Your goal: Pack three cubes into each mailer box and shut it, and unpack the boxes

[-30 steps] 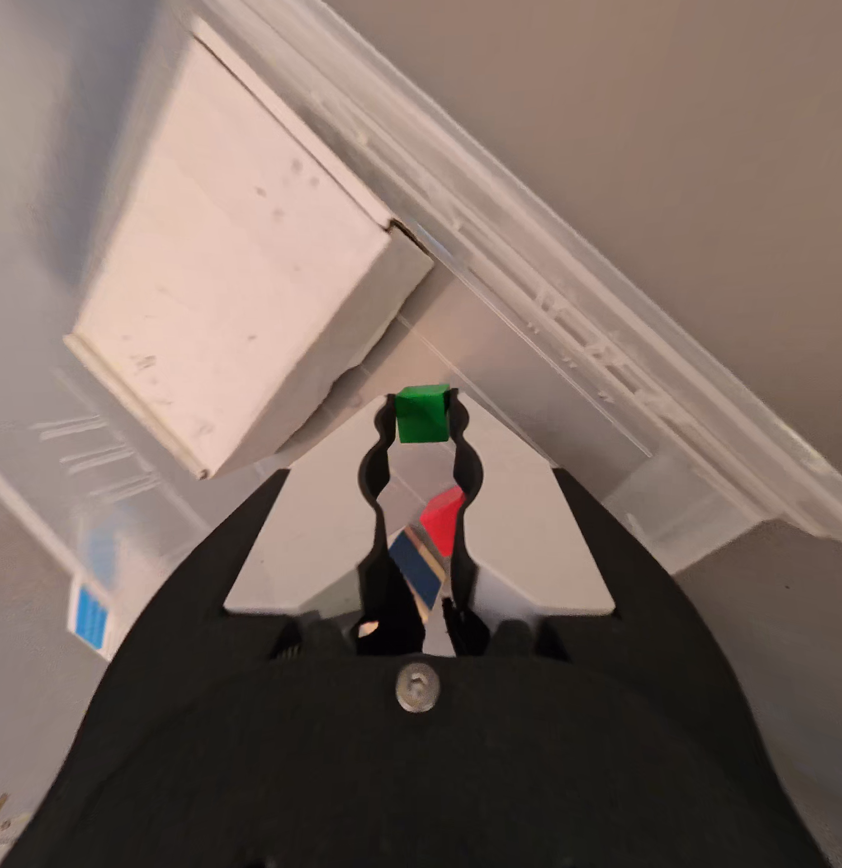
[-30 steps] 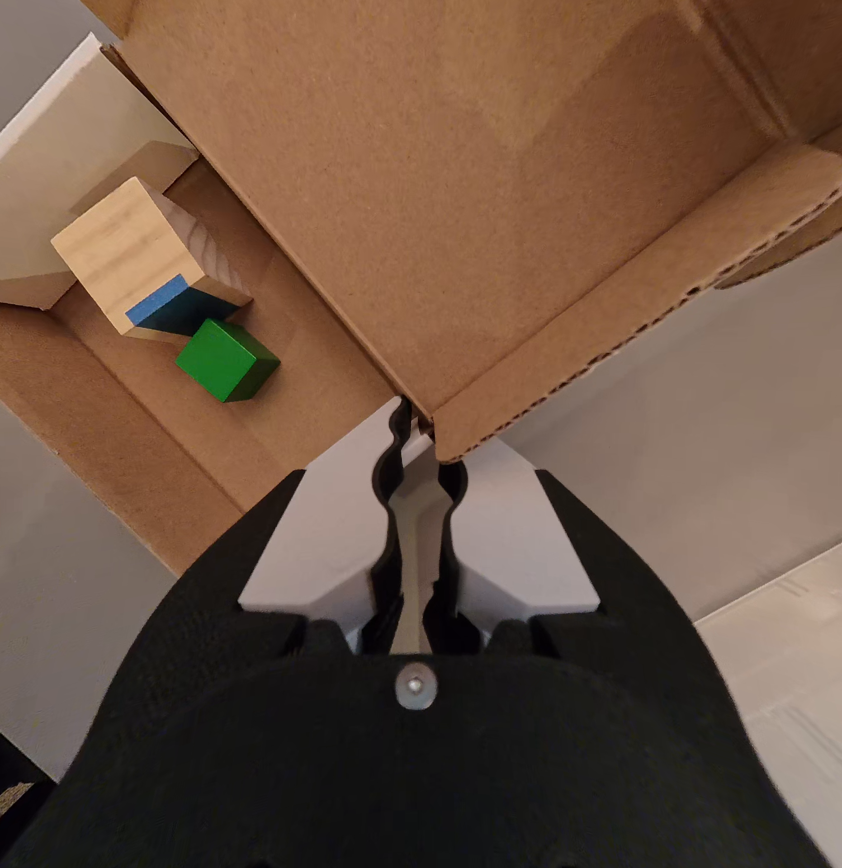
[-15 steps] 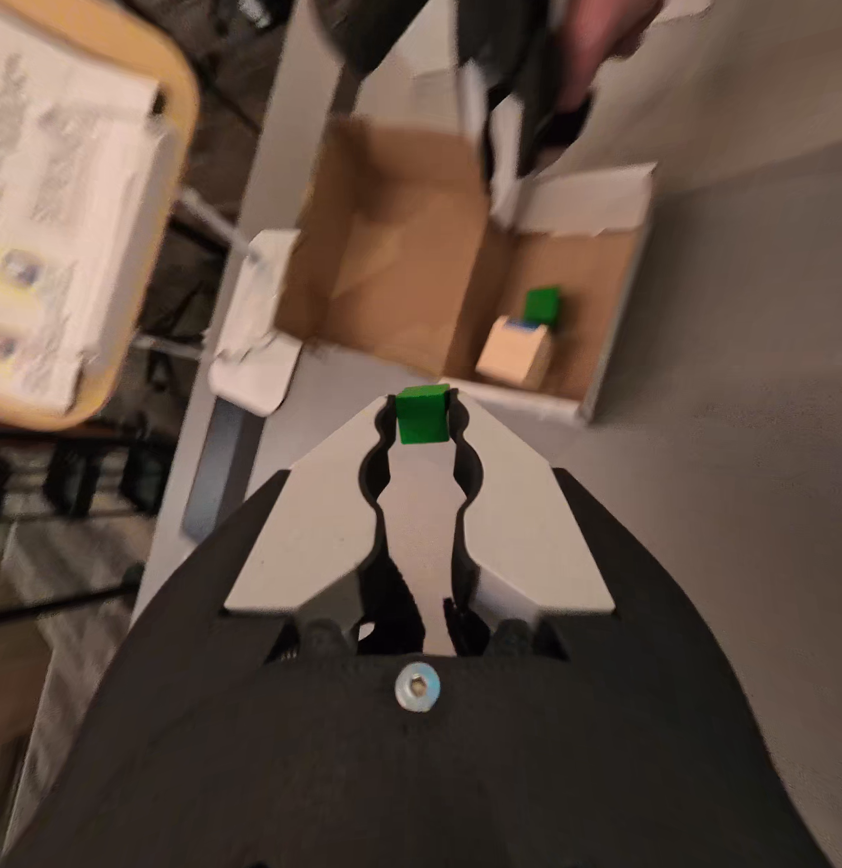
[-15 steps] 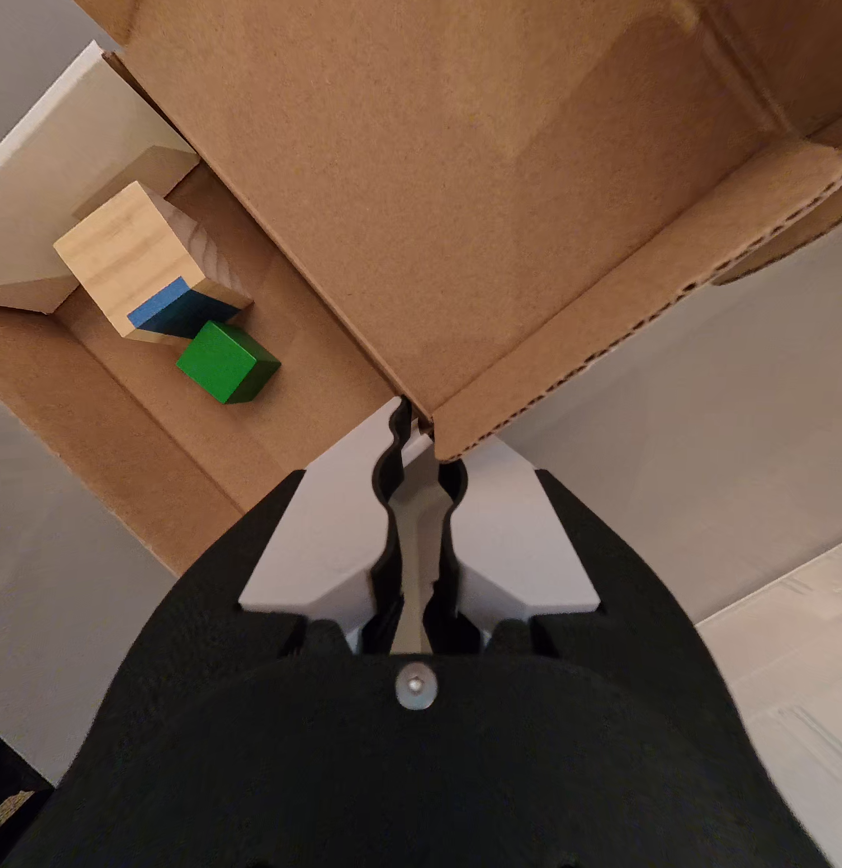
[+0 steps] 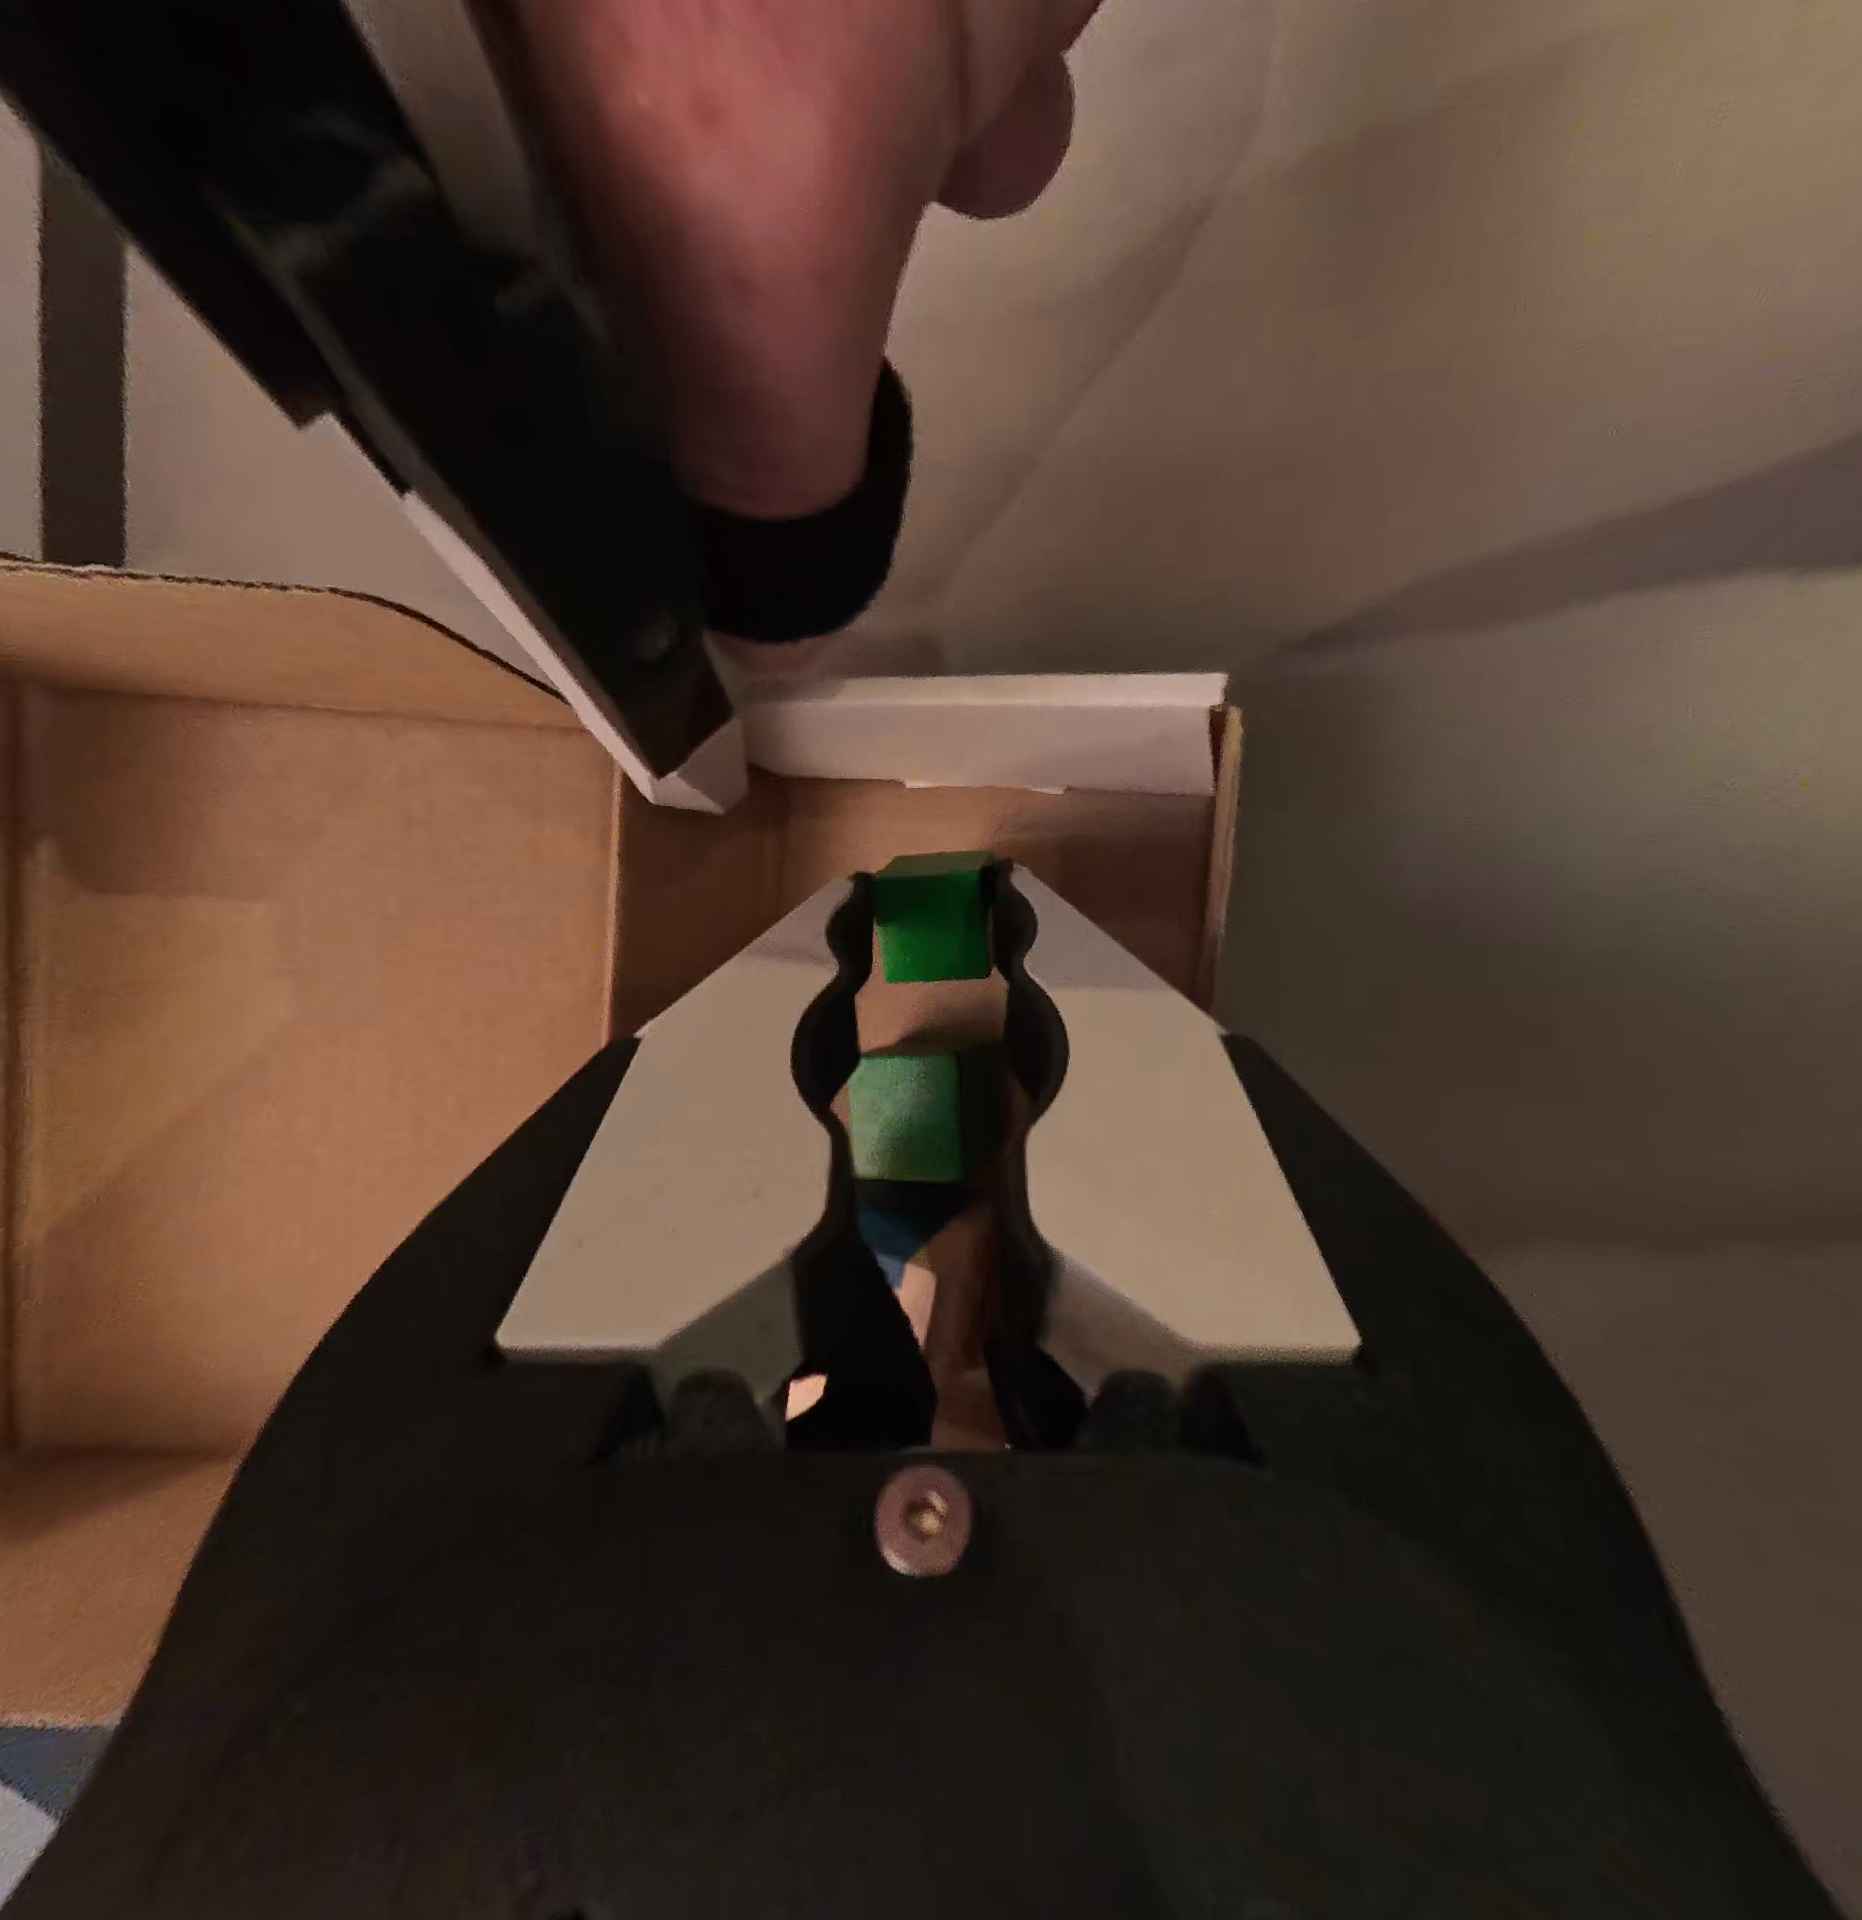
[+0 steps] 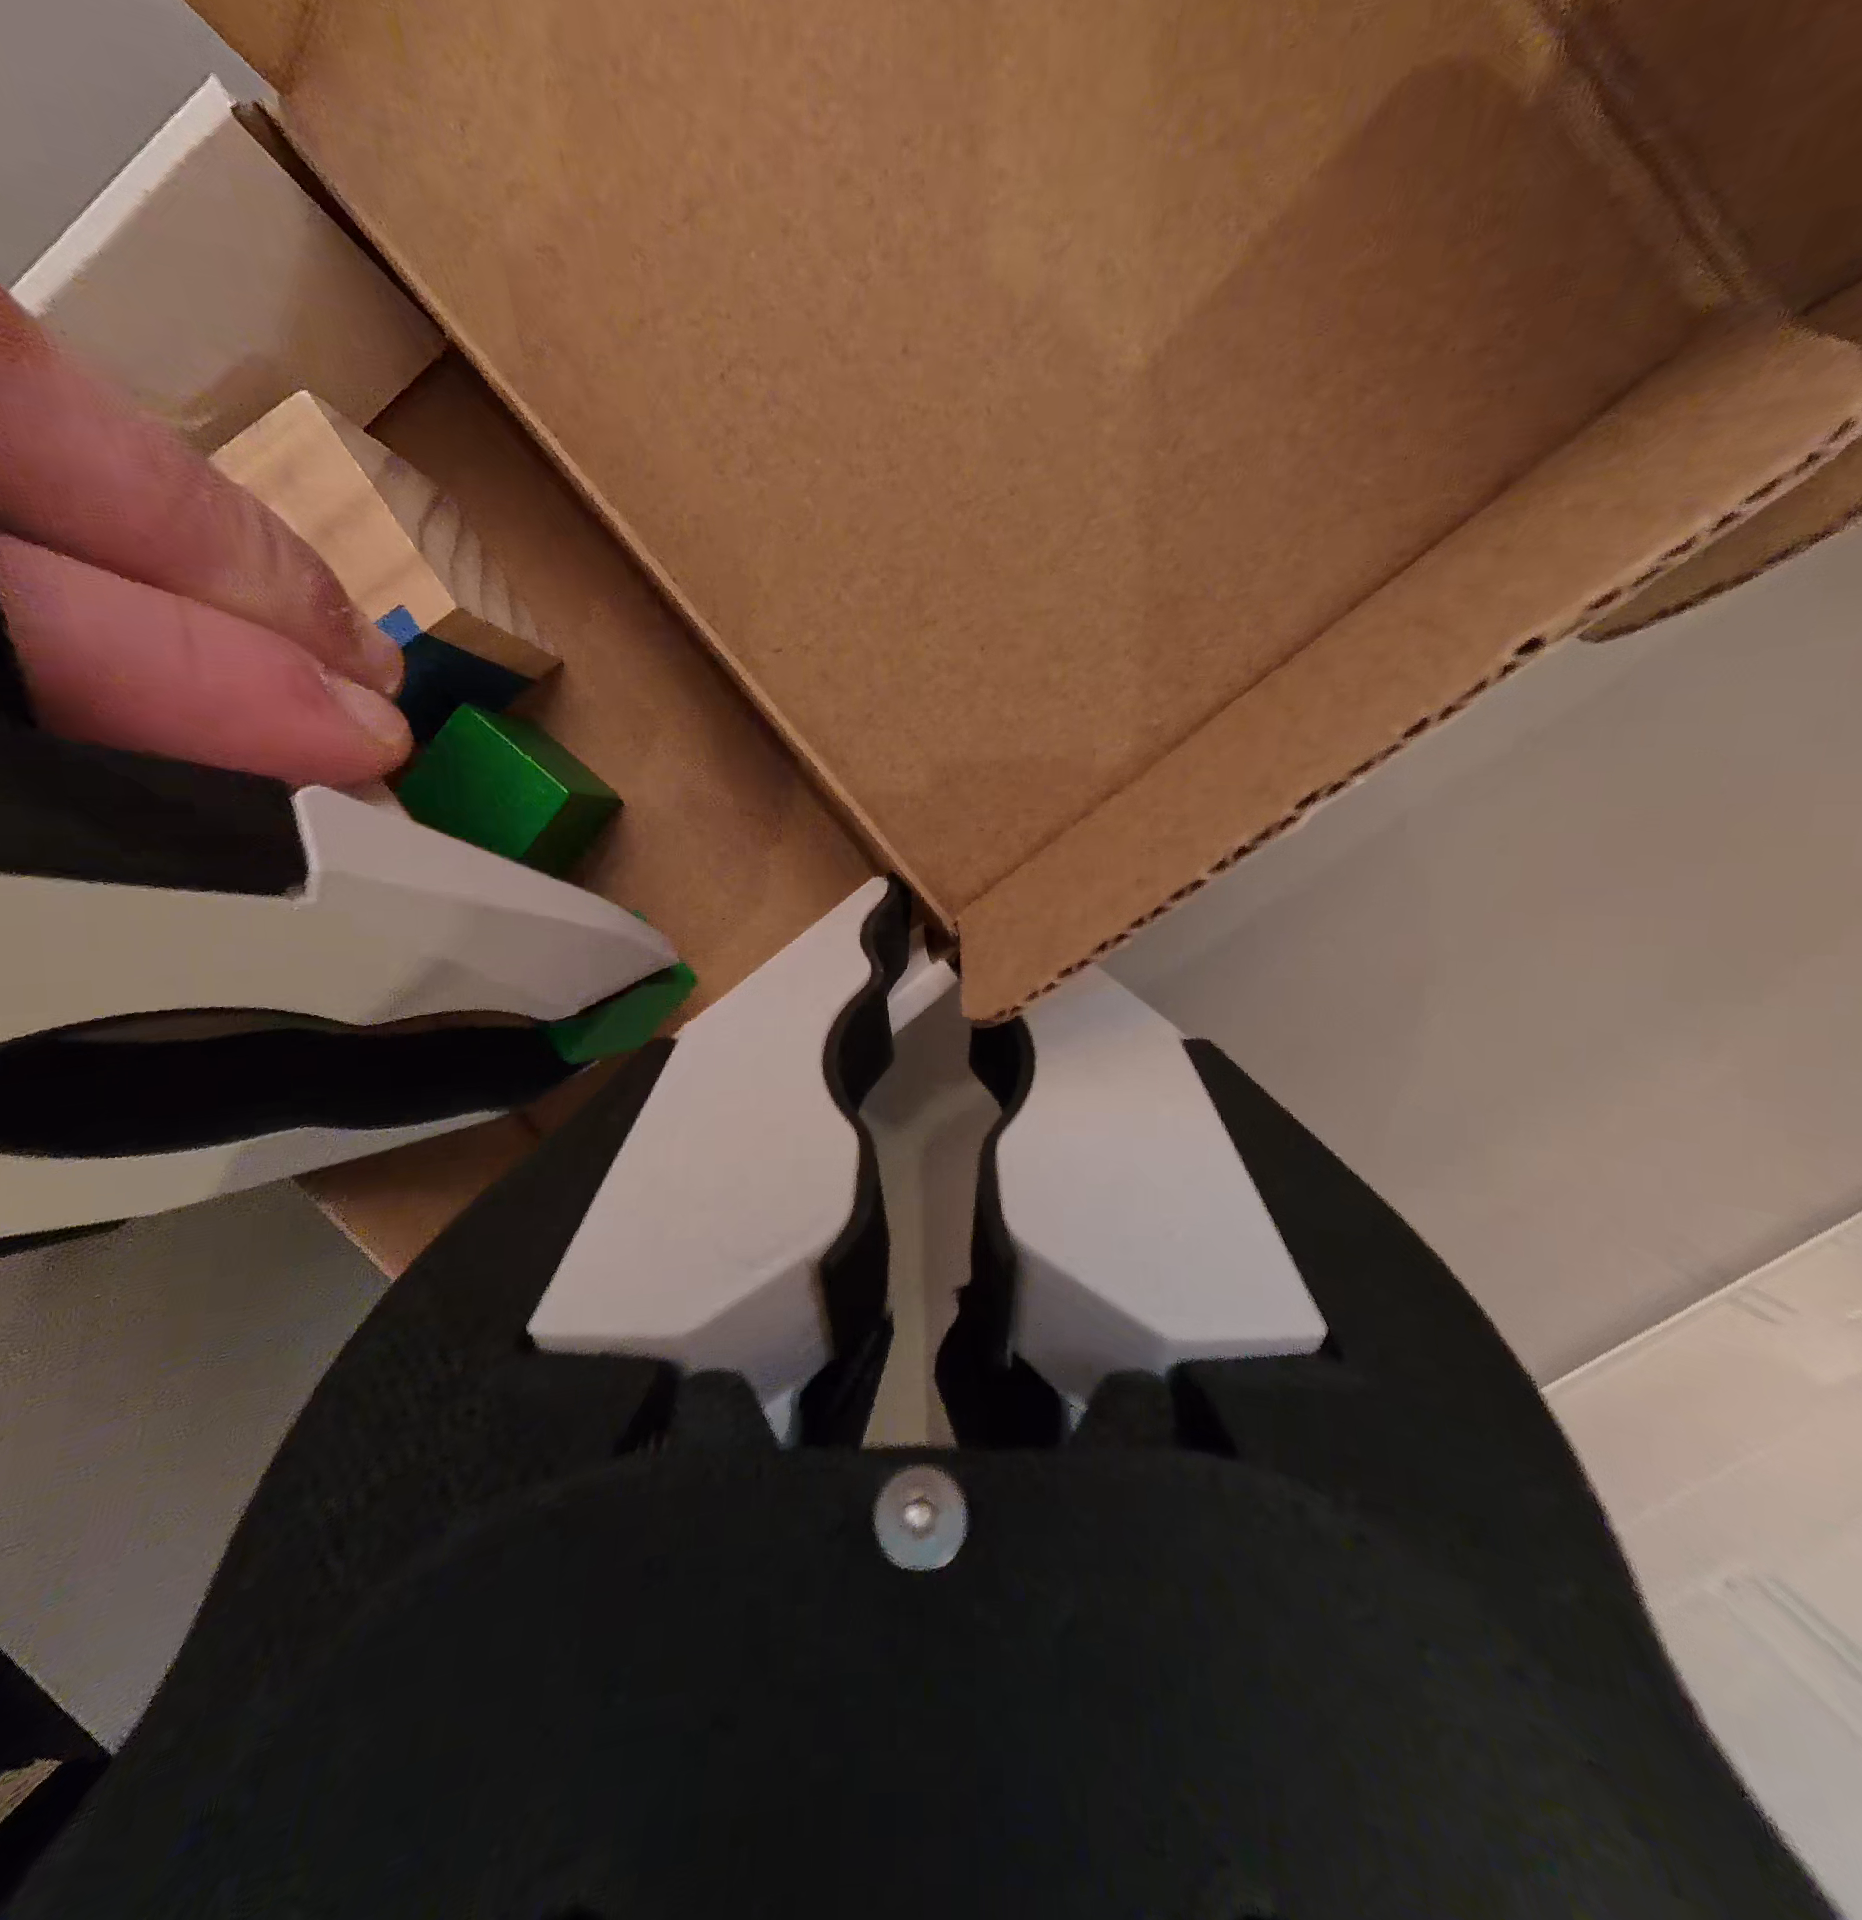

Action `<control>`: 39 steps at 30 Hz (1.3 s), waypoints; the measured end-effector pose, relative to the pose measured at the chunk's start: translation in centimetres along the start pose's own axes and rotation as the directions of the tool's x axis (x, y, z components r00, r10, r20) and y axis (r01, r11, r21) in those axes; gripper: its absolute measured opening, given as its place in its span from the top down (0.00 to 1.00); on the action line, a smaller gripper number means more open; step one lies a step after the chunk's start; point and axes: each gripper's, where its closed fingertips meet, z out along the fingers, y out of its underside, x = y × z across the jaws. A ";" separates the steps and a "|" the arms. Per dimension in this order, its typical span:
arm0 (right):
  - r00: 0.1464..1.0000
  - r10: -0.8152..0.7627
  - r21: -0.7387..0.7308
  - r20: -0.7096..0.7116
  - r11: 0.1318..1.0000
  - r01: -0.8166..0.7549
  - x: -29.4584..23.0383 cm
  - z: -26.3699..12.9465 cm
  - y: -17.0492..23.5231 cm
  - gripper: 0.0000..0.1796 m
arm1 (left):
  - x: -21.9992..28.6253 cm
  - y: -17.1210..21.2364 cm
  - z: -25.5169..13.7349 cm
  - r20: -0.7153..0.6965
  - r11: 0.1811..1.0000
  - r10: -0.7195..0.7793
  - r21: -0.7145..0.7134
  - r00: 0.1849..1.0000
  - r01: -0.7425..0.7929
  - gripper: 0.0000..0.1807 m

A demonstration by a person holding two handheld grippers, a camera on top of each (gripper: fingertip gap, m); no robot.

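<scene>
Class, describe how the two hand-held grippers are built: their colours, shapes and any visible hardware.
Both look alike. The left hand-held gripper and right hand-held gripper each have a wide matte black body that narrows forward, with one silver screw in its middle. Two pale grey wedge-shaped fingers taper to the tips, lined with wavy black pads. No cables or markings show. A black band wraps one finger of the person's hand.
</scene>
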 end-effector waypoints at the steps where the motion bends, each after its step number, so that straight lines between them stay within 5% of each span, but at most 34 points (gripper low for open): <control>1: 1.000 -0.002 0.000 0.001 1.000 0.002 0.0 0.0 0.0 0.97 | 0.2 0.0 0.0 -0.010 1.000 -0.001 0.003 1.000 0.001 0.89; 11: 1.000 -0.006 0.000 0.004 1.000 0.006 0.0 0.1 -0.1 0.97 | -0.3 0.2 -0.5 0.010 0.998 -0.029 0.048 1.000 0.028 0.85; 17: 1.000 -0.001 0.013 0.002 1.000 0.001 0.0 0.0 -0.1 0.97 | -4.5 1.8 -7.2 0.209 0.967 -0.186 0.210 0.960 0.142 0.87; 21: 1.000 -0.007 0.018 -0.005 1.000 0.007 0.0 0.0 -0.1 0.97 | -9.0 5.1 -13.3 0.314 0.844 -0.469 0.434 0.825 0.314 0.87; 27: 0.999 -0.028 0.014 -0.025 1.000 0.028 -0.2 0.0 -0.3 0.97 | -11.6 8.7 -12.6 0.185 0.627 -0.718 0.590 0.672 0.508 0.77; 32: 0.999 -0.019 0.031 -0.047 0.999 0.020 -0.4 -0.2 -0.3 0.97 | -12.2 9.1 -10.0 -0.094 0.402 -0.806 0.637 0.584 0.658 0.77; 39: 0.998 -0.016 0.146 0.064 0.989 0.007 -3.0 -0.4 -0.4 0.89 | -11.8 8.8 -9.8 -0.170 0.377 -0.773 0.652 0.612 0.657 0.77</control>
